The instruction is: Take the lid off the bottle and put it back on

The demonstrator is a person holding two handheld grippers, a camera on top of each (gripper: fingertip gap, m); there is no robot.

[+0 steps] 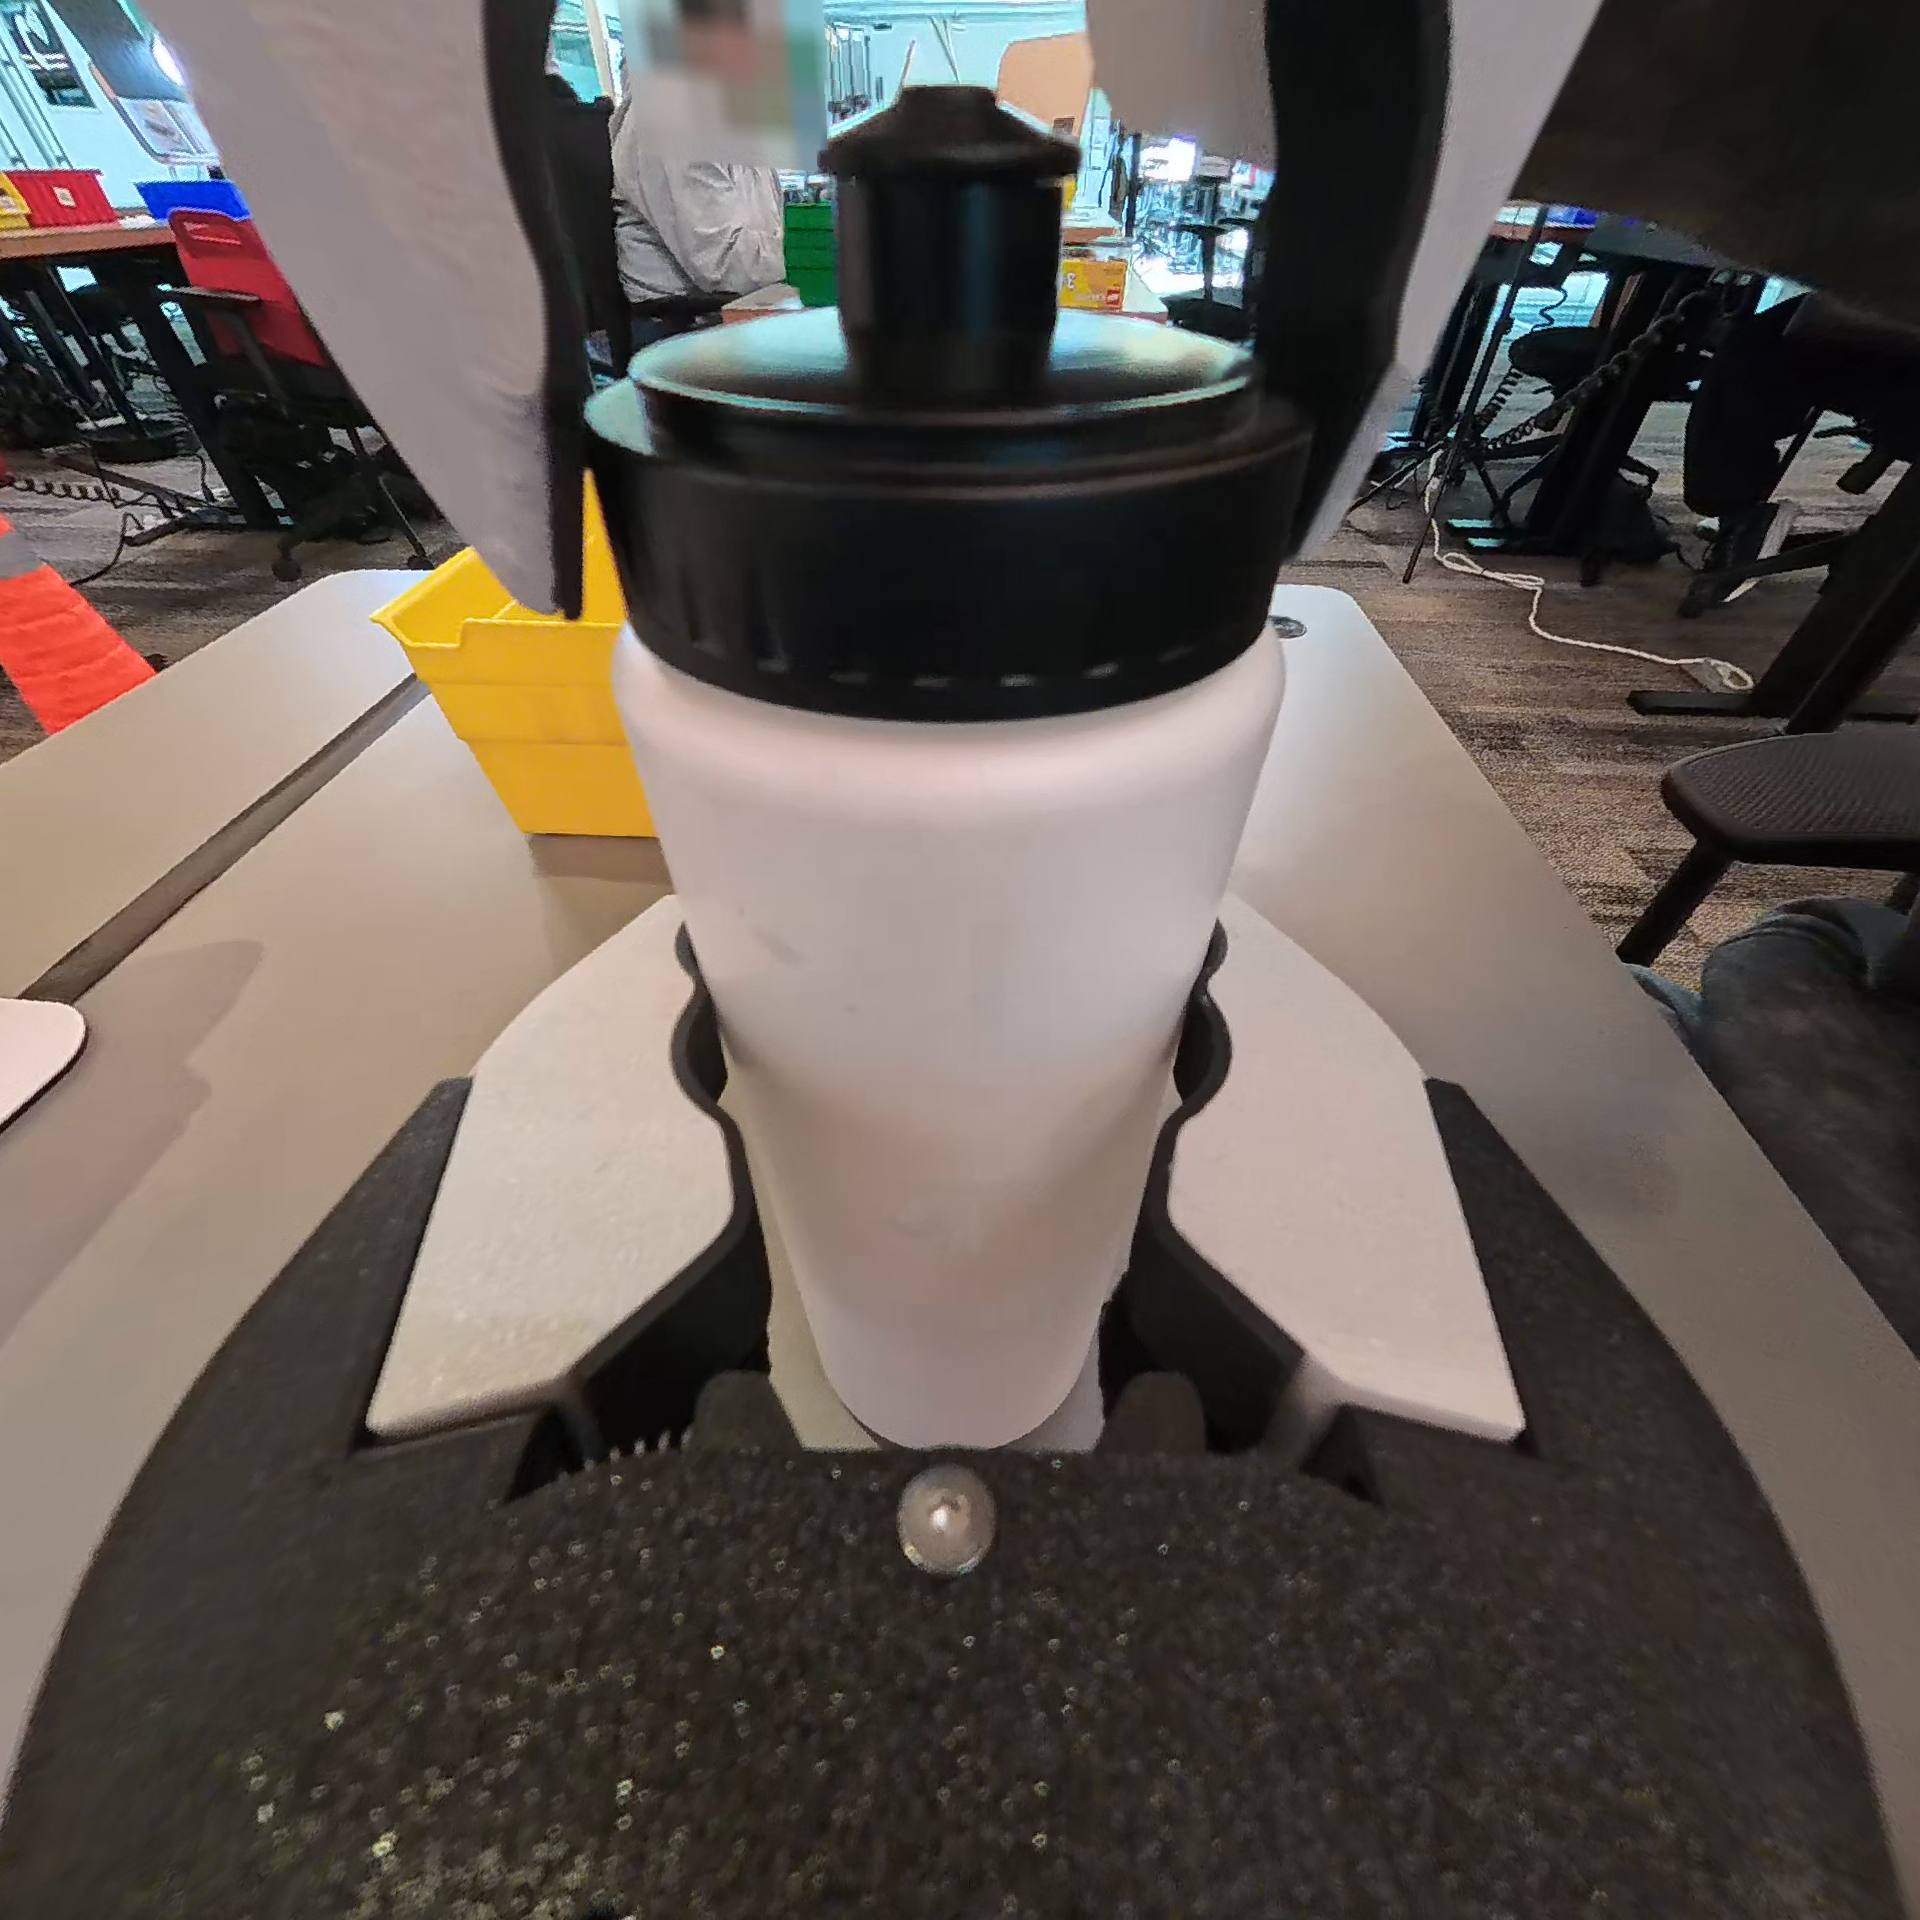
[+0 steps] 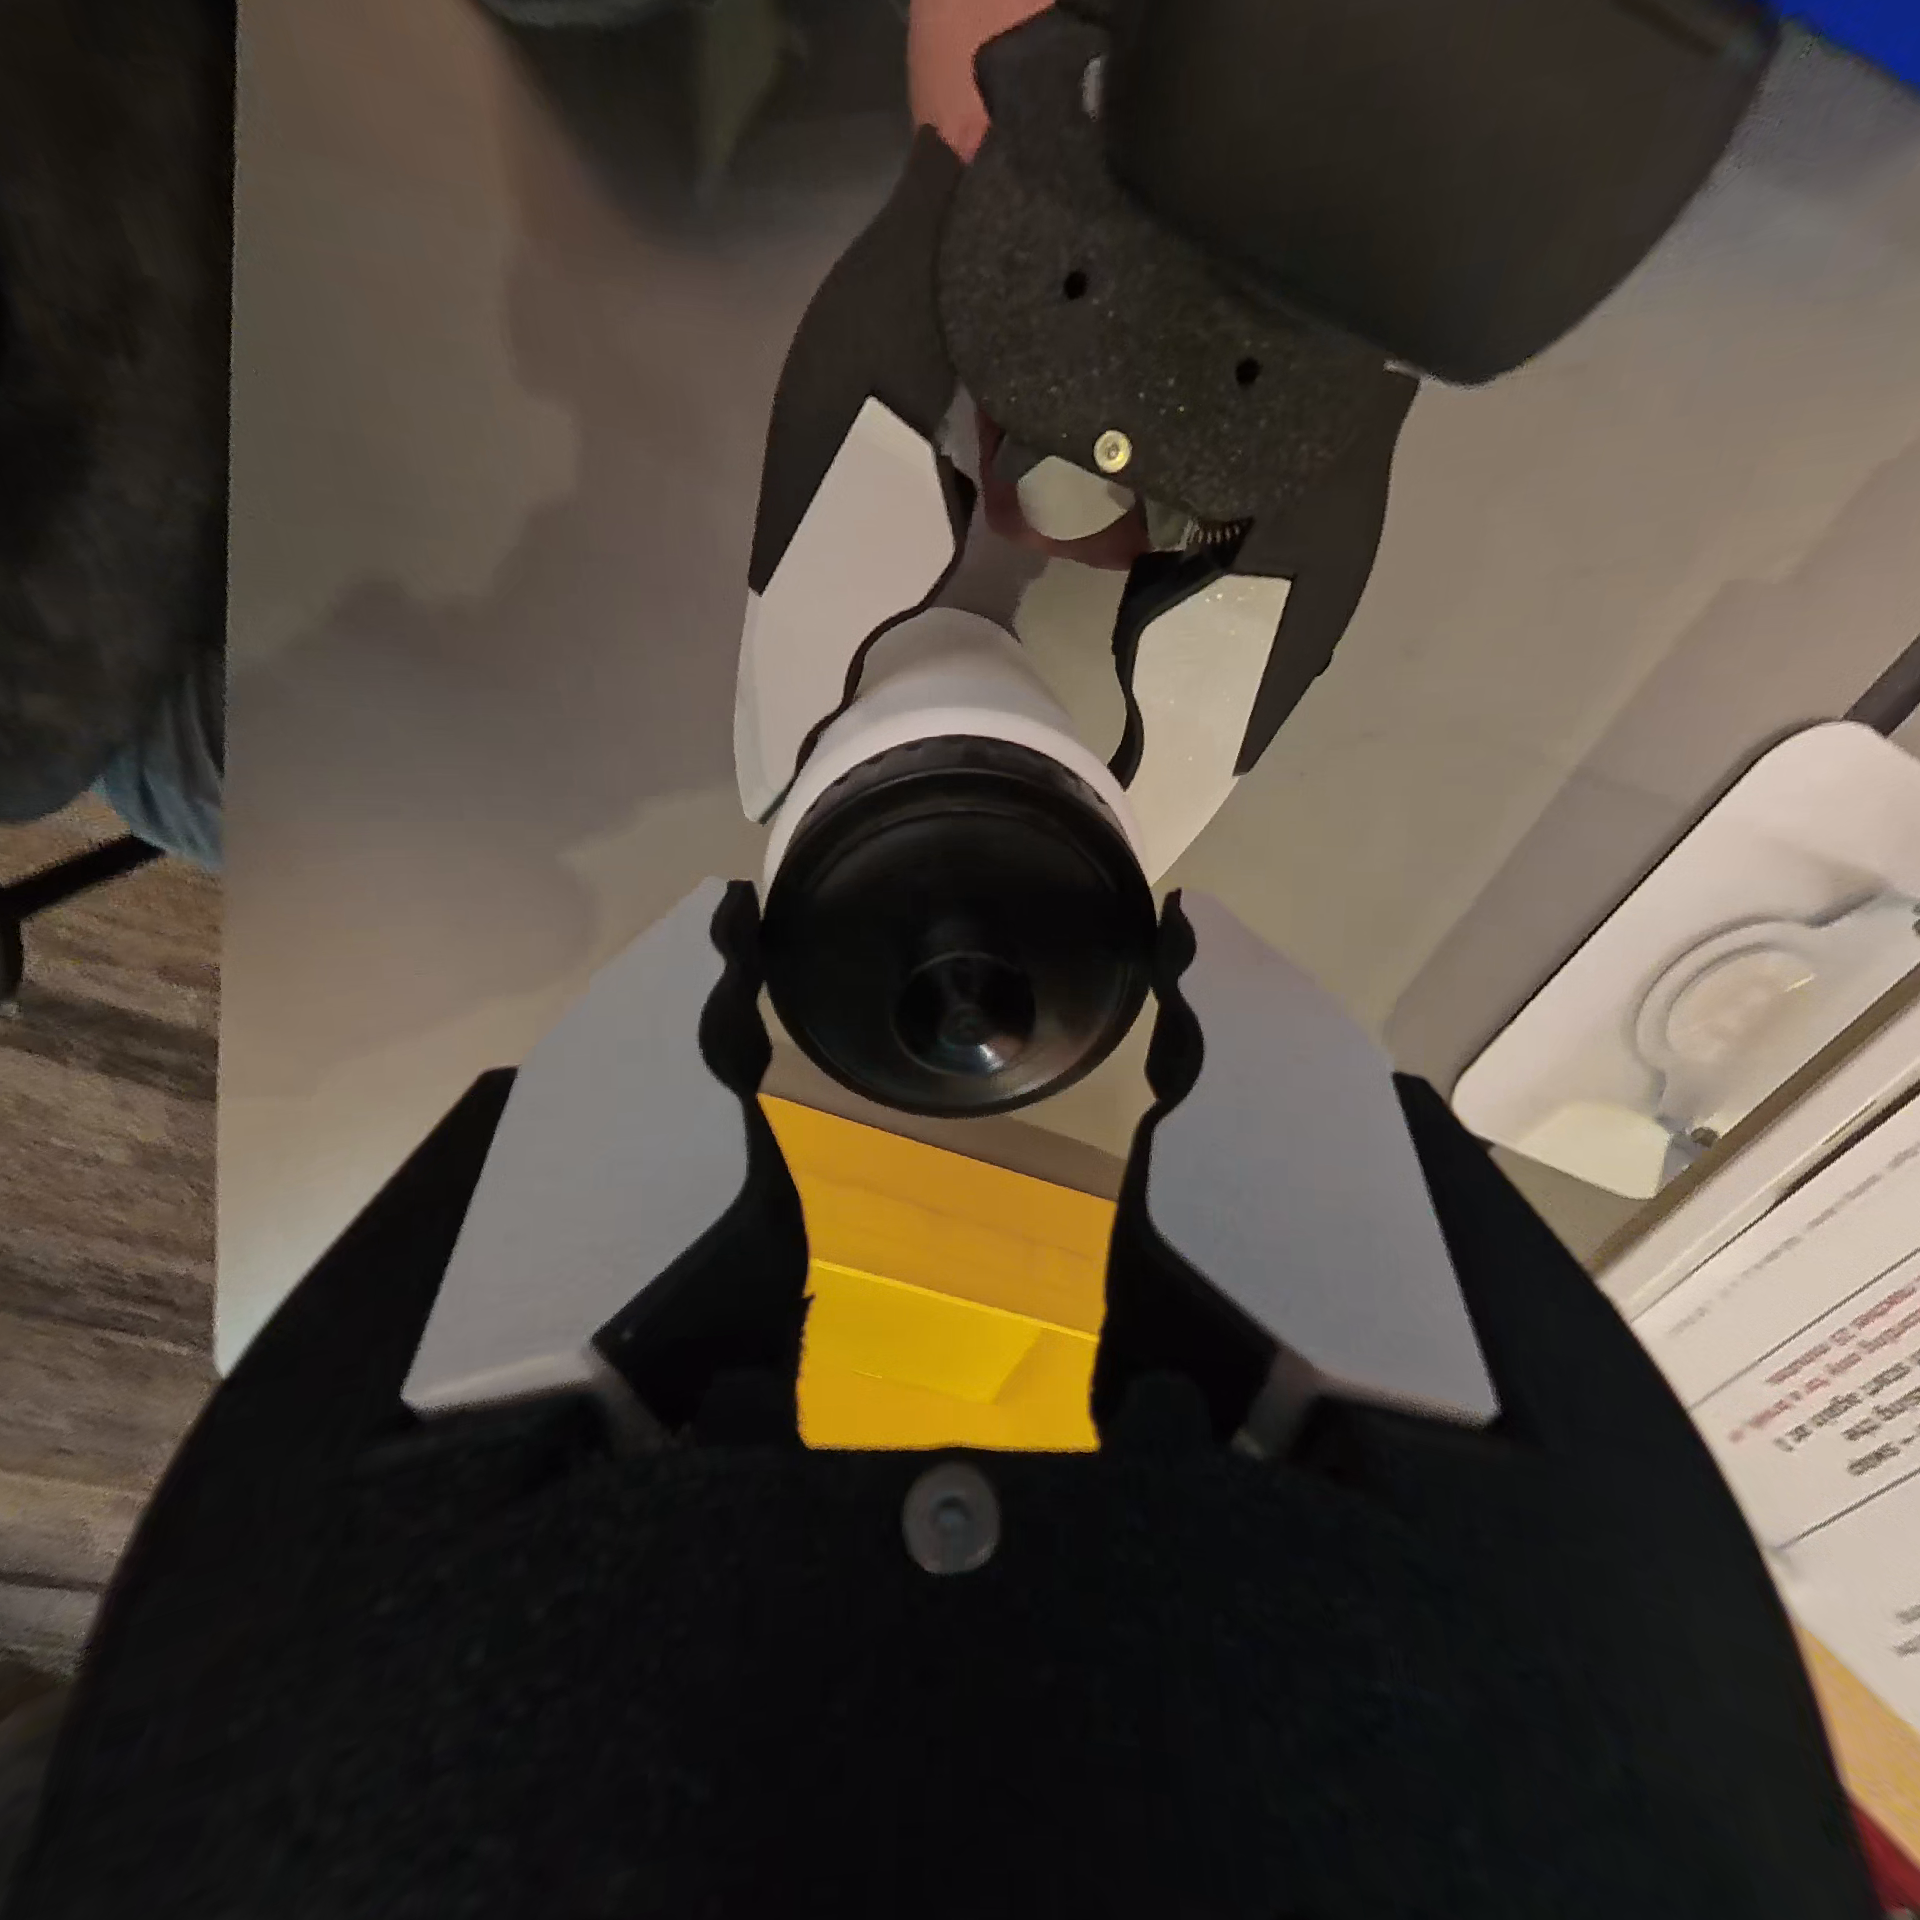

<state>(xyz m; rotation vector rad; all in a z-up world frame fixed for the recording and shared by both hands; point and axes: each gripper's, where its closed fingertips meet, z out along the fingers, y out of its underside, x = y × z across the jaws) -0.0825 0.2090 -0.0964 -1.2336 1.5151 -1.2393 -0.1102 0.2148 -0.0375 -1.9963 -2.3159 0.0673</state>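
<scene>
While the left gripper (image 1: 951, 1049) clamps the white bottle (image 1: 951, 997) upright, the right gripper (image 2: 951, 977) pinches its black lid (image 2: 956, 935) from above; off-axis twisting could cross-thread it or spin the bottle.

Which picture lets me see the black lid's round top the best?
The right wrist view. It looks straight down onto the black lid, so its whole round top and spout show, with the right tongs closed around its rim. The left wrist view shows the lid from the side, on the white bottle held by the left tongs.
</scene>
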